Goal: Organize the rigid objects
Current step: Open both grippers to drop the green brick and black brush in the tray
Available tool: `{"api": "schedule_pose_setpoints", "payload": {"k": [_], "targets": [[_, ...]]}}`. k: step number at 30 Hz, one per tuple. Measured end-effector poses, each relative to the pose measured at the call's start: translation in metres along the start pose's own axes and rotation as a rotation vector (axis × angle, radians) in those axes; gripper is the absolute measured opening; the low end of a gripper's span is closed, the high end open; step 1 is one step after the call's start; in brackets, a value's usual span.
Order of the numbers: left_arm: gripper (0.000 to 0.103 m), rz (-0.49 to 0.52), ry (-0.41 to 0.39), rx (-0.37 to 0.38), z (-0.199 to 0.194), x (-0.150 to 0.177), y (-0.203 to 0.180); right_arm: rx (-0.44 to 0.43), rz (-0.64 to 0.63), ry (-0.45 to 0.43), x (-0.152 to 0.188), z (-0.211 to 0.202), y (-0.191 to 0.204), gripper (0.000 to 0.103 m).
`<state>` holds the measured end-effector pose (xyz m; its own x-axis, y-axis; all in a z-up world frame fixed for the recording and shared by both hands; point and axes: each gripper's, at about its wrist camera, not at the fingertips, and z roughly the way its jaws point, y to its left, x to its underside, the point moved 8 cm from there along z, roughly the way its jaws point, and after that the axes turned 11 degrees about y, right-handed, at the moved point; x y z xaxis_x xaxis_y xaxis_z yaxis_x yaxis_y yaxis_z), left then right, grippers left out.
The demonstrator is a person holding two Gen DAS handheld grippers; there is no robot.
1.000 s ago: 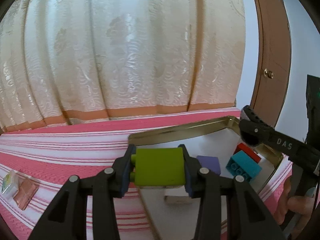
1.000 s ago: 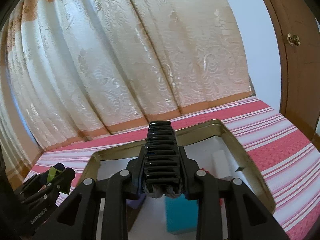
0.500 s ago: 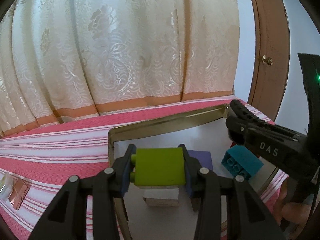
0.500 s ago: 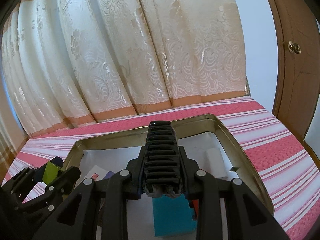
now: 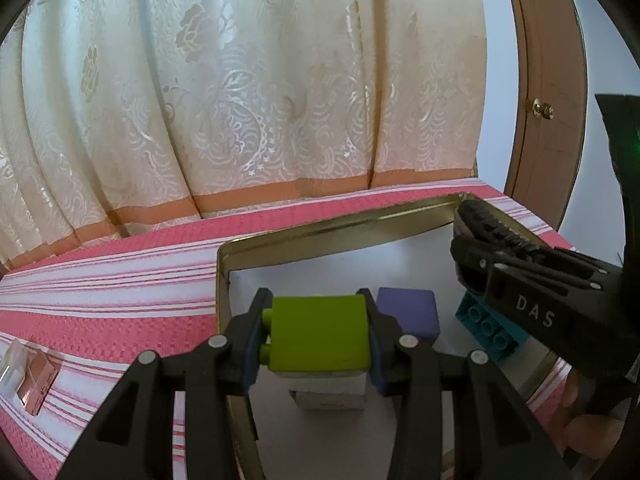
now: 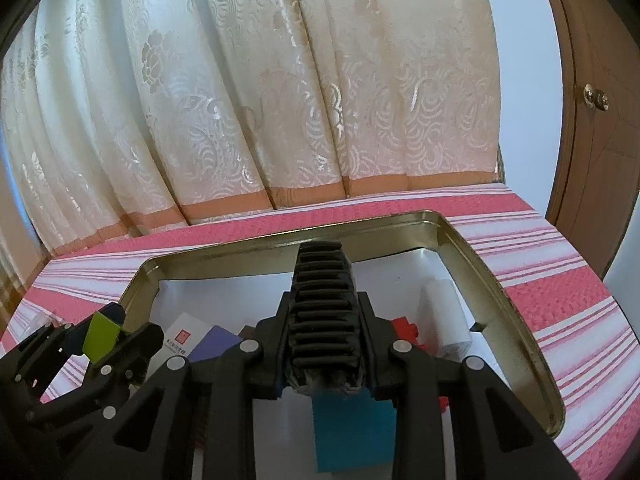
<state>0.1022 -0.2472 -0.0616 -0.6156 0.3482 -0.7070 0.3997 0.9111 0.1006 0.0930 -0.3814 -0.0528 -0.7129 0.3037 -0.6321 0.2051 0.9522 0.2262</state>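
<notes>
The left hand-held gripper [image 5: 318, 336] pinches a green block [image 5: 318, 334] by its sides above the near left part of the gold tin [image 5: 340, 232], probably so it can be let down among the purple block [image 5: 408, 312] and teal brick [image 5: 486, 326] already inside. The right hand-held gripper [image 6: 322, 332] is pressed onto a black ribbed clip [image 6: 322, 308] over the same tin. The tin lies on a pink striped cloth [image 6: 560, 280], with a cream curtain [image 6: 280, 100] behind and a brown door [image 6: 596, 120] at the far right.

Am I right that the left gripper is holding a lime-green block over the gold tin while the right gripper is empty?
Not quite: the right gripper is shut on a black ribbed object, as the right wrist view shows. The left gripper does hold the lime-green block over the gold tin.
</notes>
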Motion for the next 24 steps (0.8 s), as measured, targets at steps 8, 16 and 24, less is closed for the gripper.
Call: {"api": "schedule_pose_setpoints", "payload": {"k": [8, 16, 24], "targets": [[0.042, -0.007, 0.017, -0.007, 0.003, 0.000, 0.003, 0.004, -0.018, 0.022, 0.003, 0.005, 0.005, 0.031], [0.062, -0.016, 0.018, -0.019, 0.003, 0.001, 0.006, -0.038, 0.046, -0.027, 0.000, -0.006, 0.002, 0.075], [0.103, 0.061, -0.100, -0.091, -0.022, -0.002, -0.004, -0.009, 0.136, -0.144, -0.010, -0.030, -0.017, 0.088]]}}
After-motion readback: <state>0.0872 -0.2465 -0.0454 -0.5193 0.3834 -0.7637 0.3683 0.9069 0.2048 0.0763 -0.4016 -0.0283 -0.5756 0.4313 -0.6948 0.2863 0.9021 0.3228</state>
